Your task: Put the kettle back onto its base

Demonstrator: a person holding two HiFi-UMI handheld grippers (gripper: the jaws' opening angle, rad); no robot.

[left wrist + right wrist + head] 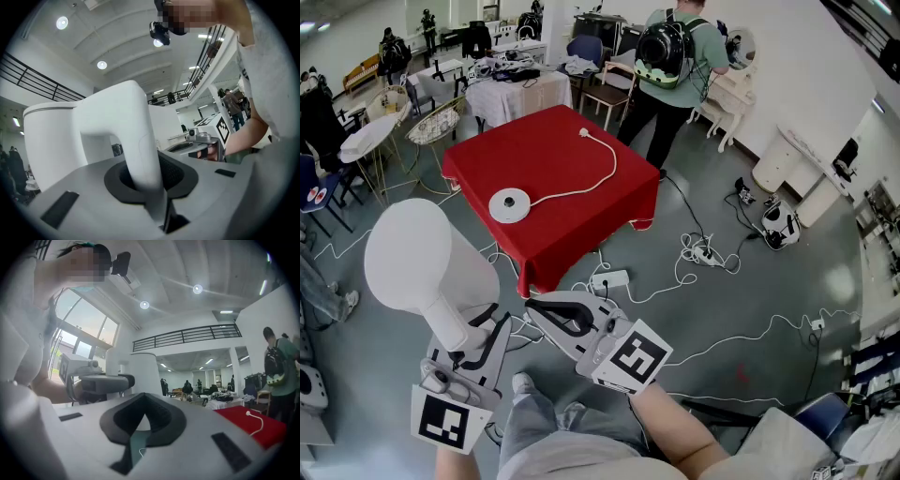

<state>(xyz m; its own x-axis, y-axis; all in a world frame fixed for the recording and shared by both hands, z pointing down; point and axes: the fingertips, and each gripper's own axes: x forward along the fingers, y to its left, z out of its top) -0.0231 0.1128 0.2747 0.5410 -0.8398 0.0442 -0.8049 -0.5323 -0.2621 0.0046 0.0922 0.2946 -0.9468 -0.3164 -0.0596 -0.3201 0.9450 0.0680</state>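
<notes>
My left gripper [475, 330] is shut on the handle of a white kettle [417, 258], held in the air at the lower left, short of the table. In the left gripper view the handle [129, 126] runs down between the dark pads of the left gripper [149, 176]. The round white base [508, 203] lies on the red table [581, 220], its cord [605, 169] curling away to the far side. My right gripper [540, 307] hangs beside the kettle, jaws together and empty. The right gripper view looks past the right gripper [142, 404] at the kettle [140, 373].
A power strip [609, 279] and loose white cables [703, 253] lie on the floor before and right of the table. A person with a backpack [670, 52] stands beyond the table's far corner. Chairs and cluttered tables [516, 89] fill the back left.
</notes>
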